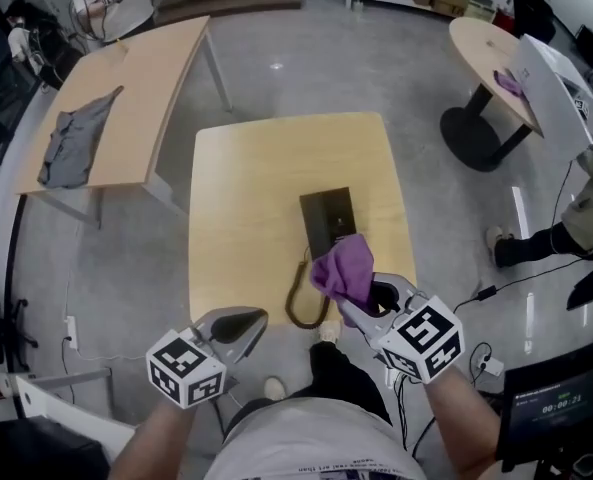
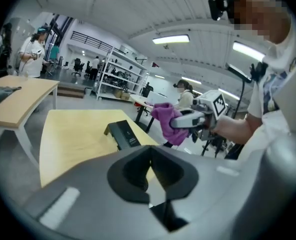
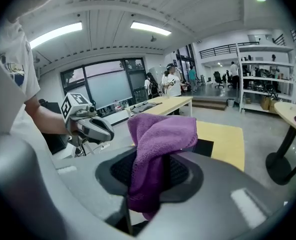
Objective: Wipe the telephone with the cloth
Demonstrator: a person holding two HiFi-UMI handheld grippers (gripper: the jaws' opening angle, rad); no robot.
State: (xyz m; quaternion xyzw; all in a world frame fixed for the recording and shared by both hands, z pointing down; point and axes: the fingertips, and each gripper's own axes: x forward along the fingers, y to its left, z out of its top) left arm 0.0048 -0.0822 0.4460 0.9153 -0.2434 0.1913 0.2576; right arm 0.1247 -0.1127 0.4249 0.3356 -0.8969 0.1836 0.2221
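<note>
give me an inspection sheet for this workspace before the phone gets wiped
surface: square wooden table, top mostly bare
job's things: black telephone lies flat toward the table's near right; purple cloth is held up by the phone's near end, contact cannot be told
clutter: nothing seen on this table
grippers: right gripper shut on the purple cloth; left gripper shut, empty, off the table's near edge
cables: coiled cord loops at the near edge by the telephone; floor cable at right
surroundings: grey garment on the neighbouring table; round table at right
</note>
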